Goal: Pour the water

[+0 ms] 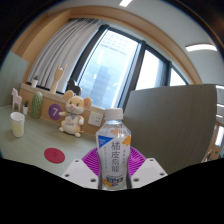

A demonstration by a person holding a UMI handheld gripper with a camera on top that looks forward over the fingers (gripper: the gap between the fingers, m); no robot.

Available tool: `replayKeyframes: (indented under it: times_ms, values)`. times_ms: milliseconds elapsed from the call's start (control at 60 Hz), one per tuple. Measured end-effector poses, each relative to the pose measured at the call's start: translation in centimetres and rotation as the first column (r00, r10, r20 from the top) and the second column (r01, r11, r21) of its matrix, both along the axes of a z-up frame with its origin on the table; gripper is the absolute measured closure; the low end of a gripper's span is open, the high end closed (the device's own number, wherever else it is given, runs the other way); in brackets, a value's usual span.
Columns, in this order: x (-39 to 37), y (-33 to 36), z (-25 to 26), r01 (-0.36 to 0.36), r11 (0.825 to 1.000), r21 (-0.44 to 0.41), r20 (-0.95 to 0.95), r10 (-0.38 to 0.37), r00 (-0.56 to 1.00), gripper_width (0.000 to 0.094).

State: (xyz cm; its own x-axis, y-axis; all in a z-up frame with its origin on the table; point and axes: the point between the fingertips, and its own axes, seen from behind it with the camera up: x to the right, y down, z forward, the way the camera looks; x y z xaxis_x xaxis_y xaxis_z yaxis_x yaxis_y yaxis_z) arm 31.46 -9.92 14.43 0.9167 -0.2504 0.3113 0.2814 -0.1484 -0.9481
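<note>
Clear bottle (116, 150) with white cap and blue-white label, magenta pads (97, 158), beige plush toy (71, 113), pink coaster (54, 155).

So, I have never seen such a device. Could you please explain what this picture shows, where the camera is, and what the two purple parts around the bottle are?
The camera rides on a hand-held claw that a person carries; no robot arm is involved. It looks forward along the claw's two fingers, and the purple parts are pads on their inner faces. A clear water bottle with a white cap stands upright between the pads, which appear to press on it from both sides, so it looks gripped. Beyond it, on the pale table, are a plush toy, a white cup and a round pink coaster. Behind the table are large windows with curtains.
</note>
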Motion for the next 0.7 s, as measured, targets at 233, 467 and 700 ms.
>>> replayKeyframes:
  times_ms: [233, 467, 700]
  values:
    - [-12.4, 5.9, 3.8, -0.108, 0.991, -0.078, 0.496, 0.133, 0.858, 0.0621]
    - [-23.7, 10.5, 3.4, -0.161, 0.973, -0.167, 0.847, 0.226, 0.482, 0.0619]
    - [-29.5, 13.6, 3.1, -0.149, 0.965, -0.214, 0.976, 0.216, 0.002, 0.0616]
